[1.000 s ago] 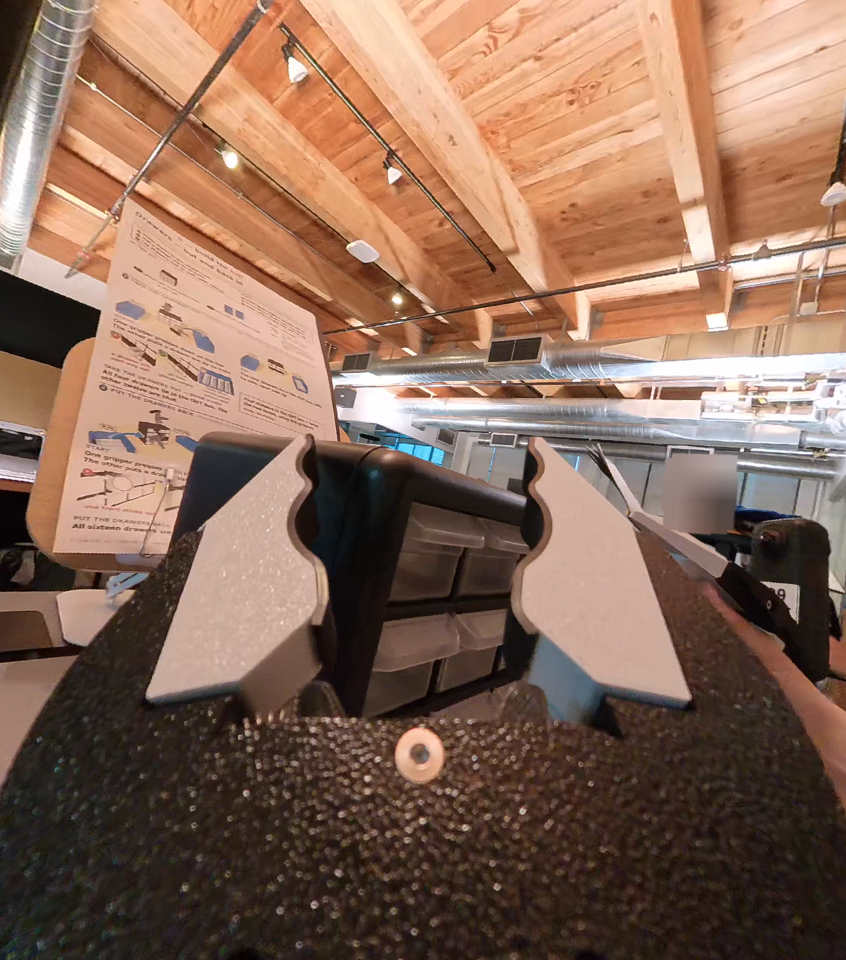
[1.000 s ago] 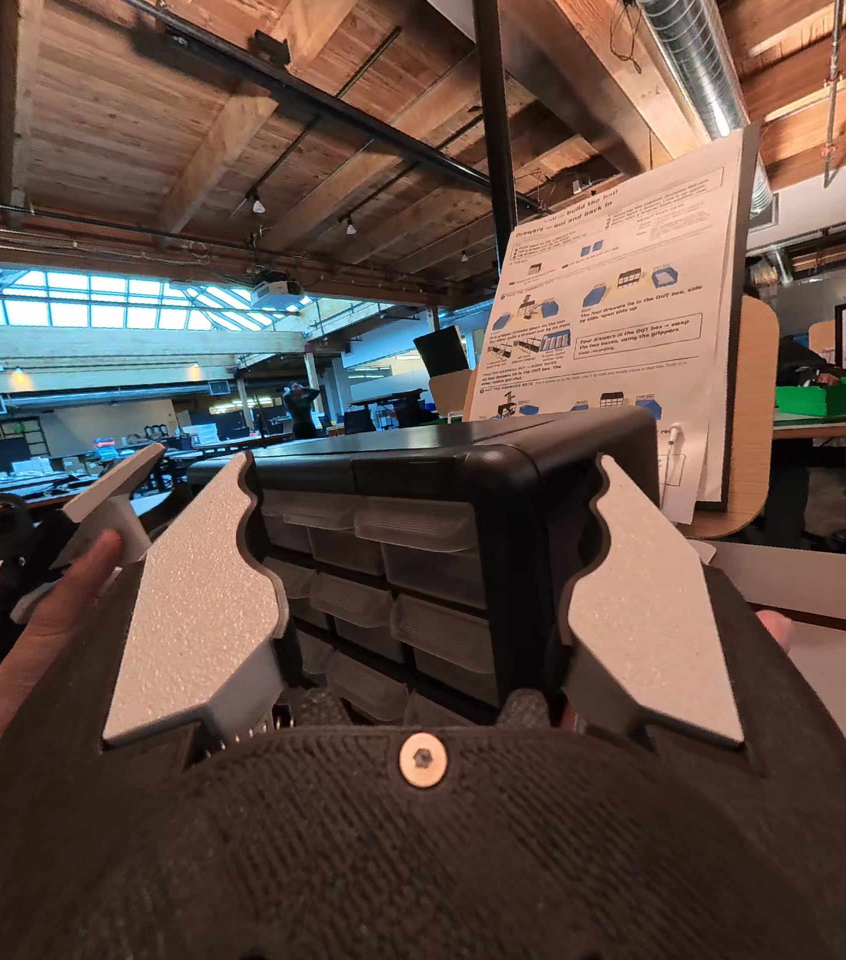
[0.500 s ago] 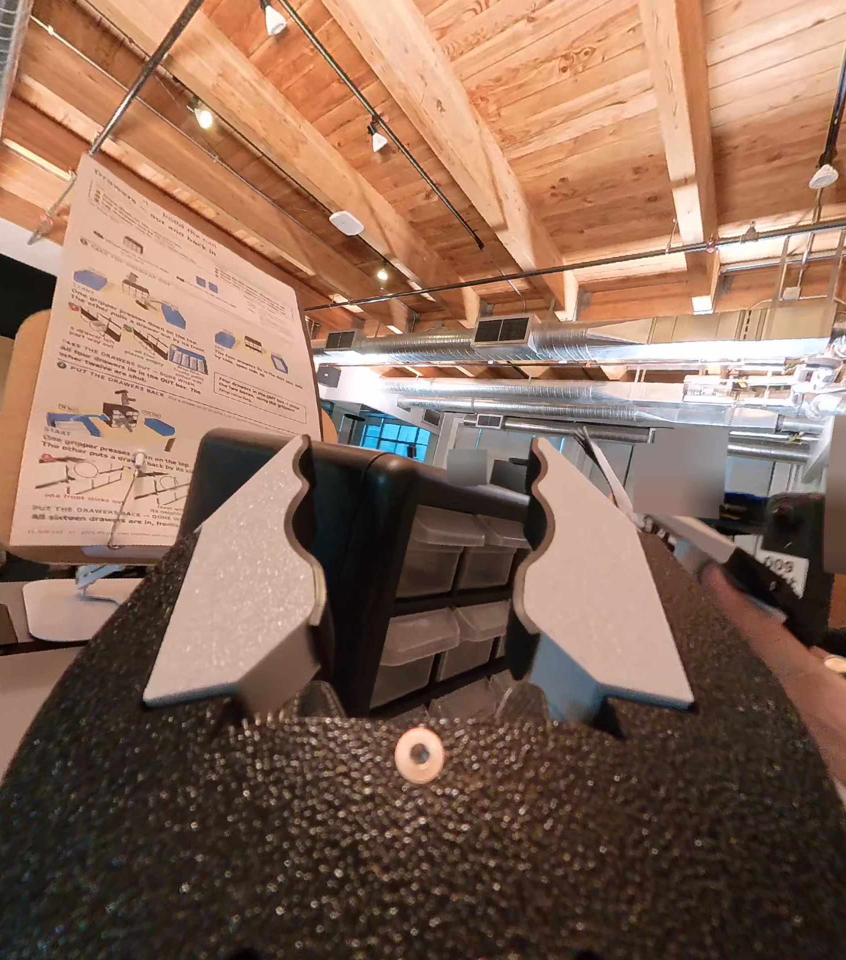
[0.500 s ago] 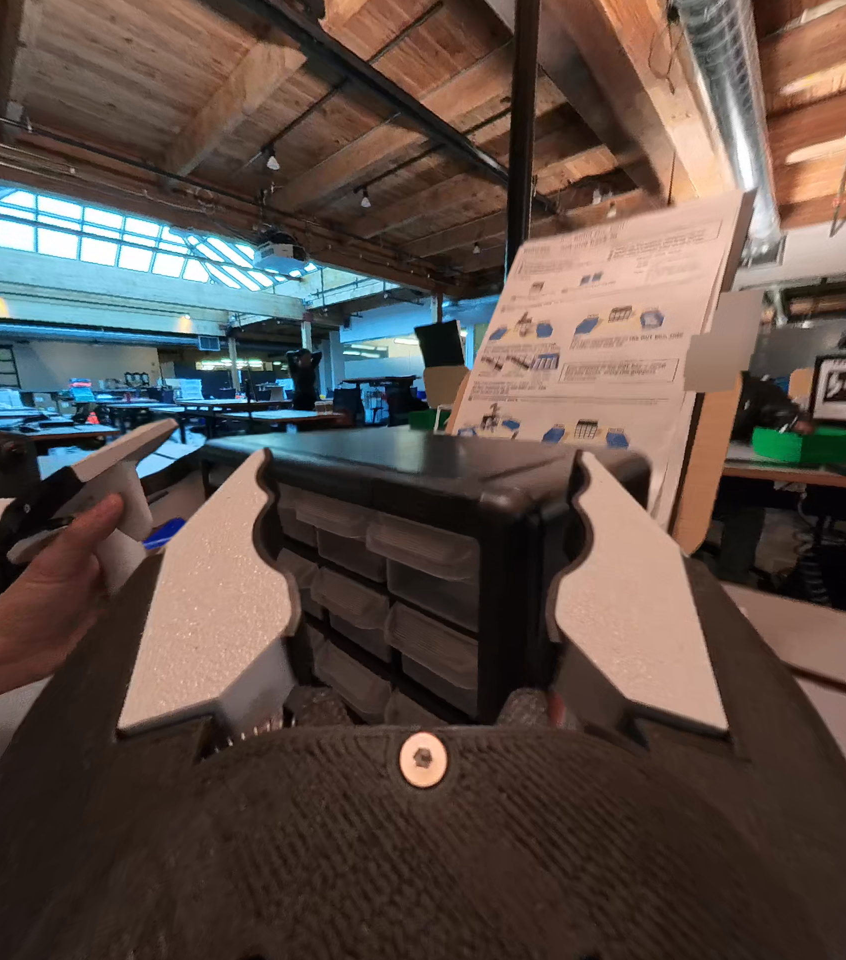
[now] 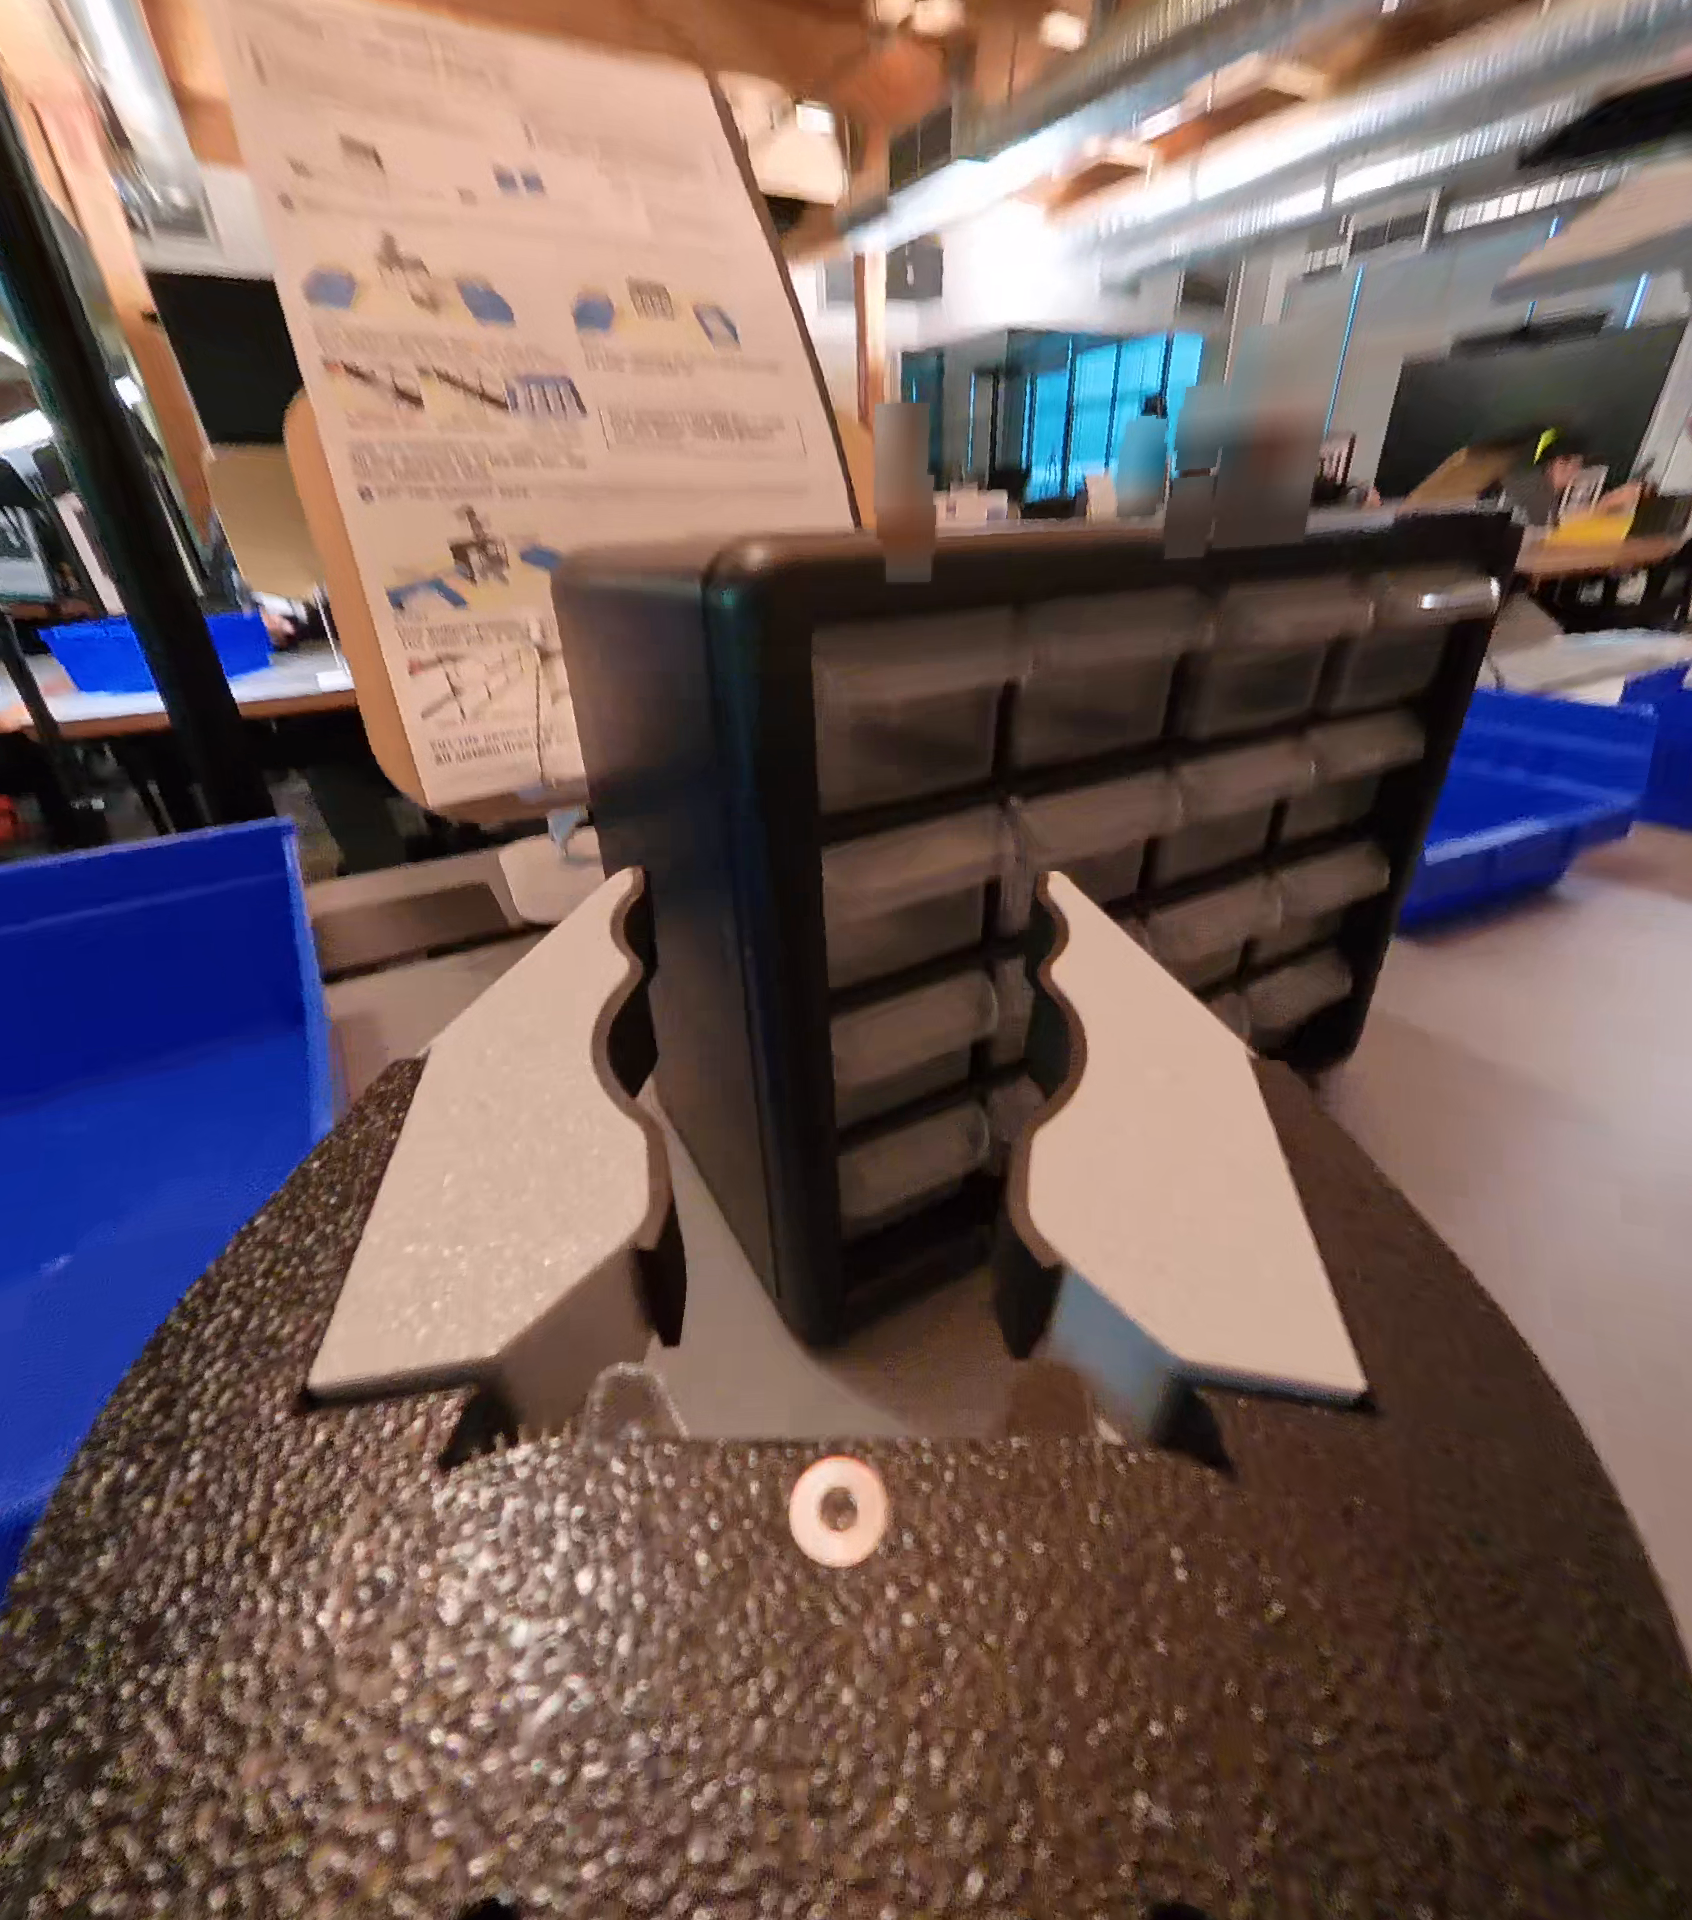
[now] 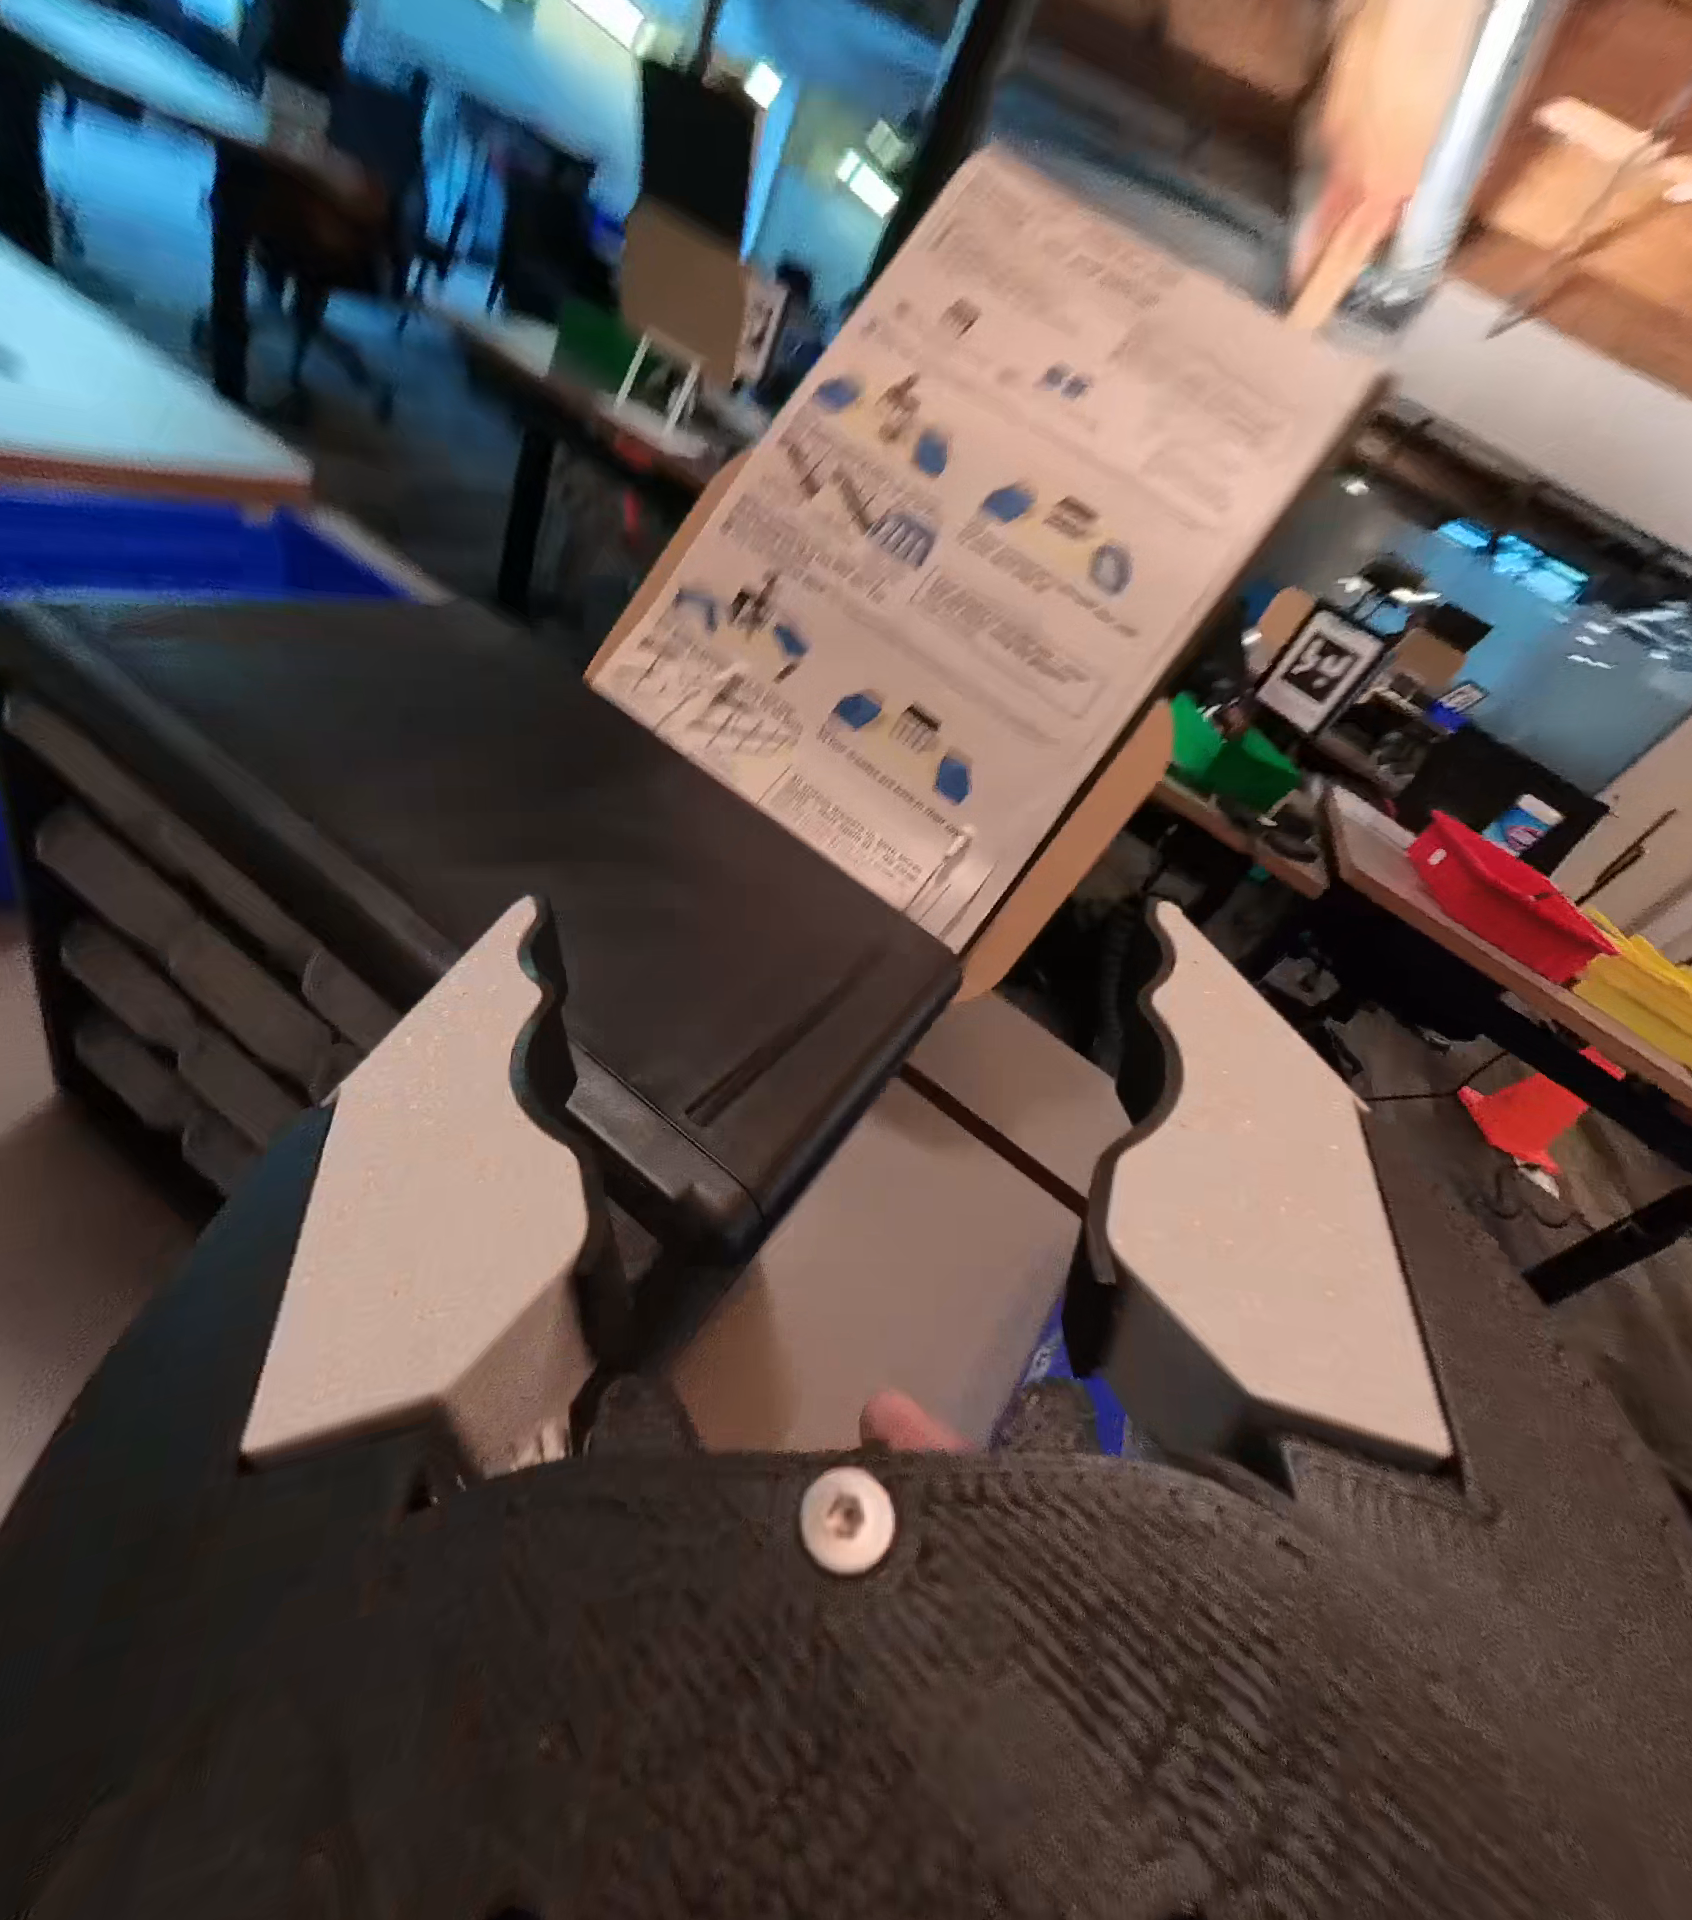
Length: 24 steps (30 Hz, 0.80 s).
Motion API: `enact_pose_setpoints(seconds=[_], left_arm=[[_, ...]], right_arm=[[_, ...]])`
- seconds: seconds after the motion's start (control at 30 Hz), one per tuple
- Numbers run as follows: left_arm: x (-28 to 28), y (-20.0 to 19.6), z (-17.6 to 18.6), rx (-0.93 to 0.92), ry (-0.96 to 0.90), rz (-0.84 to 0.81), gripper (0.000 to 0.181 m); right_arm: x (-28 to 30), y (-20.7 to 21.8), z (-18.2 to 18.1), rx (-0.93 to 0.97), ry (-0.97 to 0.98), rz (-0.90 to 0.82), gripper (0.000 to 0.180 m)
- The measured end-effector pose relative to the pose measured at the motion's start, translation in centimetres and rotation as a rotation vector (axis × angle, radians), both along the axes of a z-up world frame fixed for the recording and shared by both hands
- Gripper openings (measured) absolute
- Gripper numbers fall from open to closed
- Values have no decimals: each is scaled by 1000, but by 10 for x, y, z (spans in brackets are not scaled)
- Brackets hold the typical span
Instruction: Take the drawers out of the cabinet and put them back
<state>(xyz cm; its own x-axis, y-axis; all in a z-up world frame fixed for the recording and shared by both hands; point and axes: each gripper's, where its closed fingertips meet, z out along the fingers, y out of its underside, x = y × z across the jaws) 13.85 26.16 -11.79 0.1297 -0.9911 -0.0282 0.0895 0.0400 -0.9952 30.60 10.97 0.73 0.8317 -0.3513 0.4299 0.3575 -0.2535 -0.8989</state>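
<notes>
The black cabinet [image 5: 696,935] stands upright on the grey table [image 5: 1569,1195], its front full of clear drawers [image 5: 909,717] that all sit in their slots. My left gripper [image 5: 839,904] is open and empty, low in front of the cabinet's near left front corner, with the corner edge between its fingers but apart from them. My right gripper [image 6: 842,925] is open and empty, tilted above the cabinet's top [image 6: 509,831] at its right end. Its left finger [image 6: 447,1143] overlaps the top's front corner. Drawers [image 6: 177,935] show edge-on there.
Blue bins stand left [image 5: 94,1091] and right [image 5: 1528,790] of the cabinet; one shows in the right wrist view [image 6: 42,582]. An instruction sheet on a wooden stand [image 5: 530,364] [image 6: 977,582] is behind it. A black post [image 5: 94,416] rises at the far left.
Both views have swung down from the ceiling to the table. My left gripper has drawn back from the cabinet. My right gripper has risen above its top and stands wider open.
</notes>
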Motion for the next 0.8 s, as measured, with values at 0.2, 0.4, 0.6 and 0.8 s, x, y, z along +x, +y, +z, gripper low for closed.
enact_pose_setpoints(seconds=[0.2,0.4,0.6,0.8], left_arm=[[2,-4,-26,-4,229,-5,70],[-12,4,-29,109,359,40,69],[-22,19,4,157,416,-55,55],[-5,20,55,346,593,-269,20]], right_arm=[[-38,50,-18,-274,-37,184,100],[-105,61,-40,-198,64,266,101],[-160,62,-120,-170,239,257,101],[-200,85,-163,4,503,232,98]])
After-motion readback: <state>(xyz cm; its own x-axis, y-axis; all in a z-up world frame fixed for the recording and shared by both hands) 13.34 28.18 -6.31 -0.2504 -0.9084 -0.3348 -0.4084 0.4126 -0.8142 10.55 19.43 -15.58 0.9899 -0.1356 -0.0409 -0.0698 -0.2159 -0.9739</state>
